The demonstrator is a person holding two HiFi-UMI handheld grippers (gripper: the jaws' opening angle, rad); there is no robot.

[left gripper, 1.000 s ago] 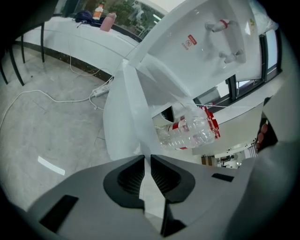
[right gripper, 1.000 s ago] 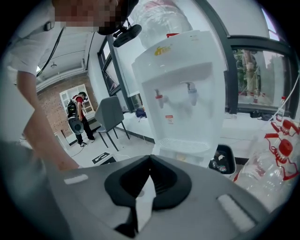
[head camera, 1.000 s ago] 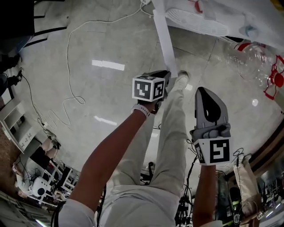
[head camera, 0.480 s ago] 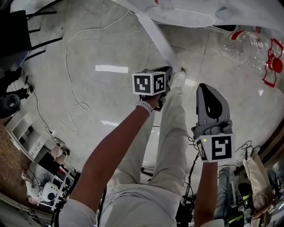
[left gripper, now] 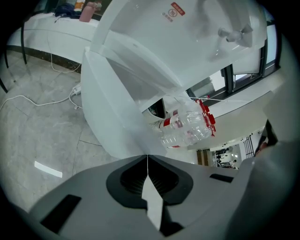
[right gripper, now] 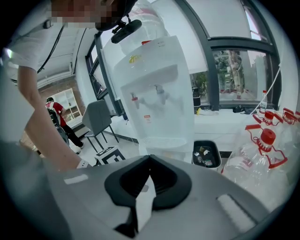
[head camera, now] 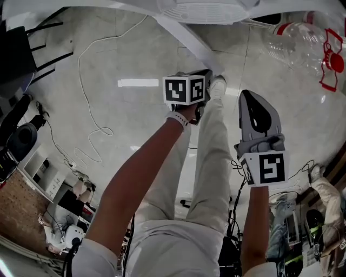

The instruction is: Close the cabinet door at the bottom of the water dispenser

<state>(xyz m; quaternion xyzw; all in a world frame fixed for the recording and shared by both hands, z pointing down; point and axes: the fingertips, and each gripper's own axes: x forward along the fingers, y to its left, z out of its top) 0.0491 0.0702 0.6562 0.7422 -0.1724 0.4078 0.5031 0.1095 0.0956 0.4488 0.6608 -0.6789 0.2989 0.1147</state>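
Observation:
The white water dispenser [head camera: 200,8] stands at the top of the head view, and its bottom cabinet door [head camera: 186,38] swings out open as a narrow white strip. My left gripper [head camera: 208,76] is shut and empty, its tips right at the door's outer edge. In the left gripper view the open door [left gripper: 112,108] fills the middle just beyond the closed jaws of my left gripper [left gripper: 147,157]. My right gripper [head camera: 248,96] hangs shut and empty to the right, apart from the door. The right gripper view shows my right gripper [right gripper: 149,158] and the dispenser [right gripper: 157,79] from the front.
Clear empty water bottles [head camera: 297,46] with red caps lie right of the dispenser. A black bin [right gripper: 206,154] sits beside its base. A white cable [head camera: 81,81] trails over the grey tiled floor at left. My shoe [head camera: 217,86] stands under the door. A grey chair [right gripper: 96,119] is behind.
The left gripper has moved sideways along with the door's edge, and the door strip now lies more slanted. The right gripper has drifted slightly. Both stay shut.

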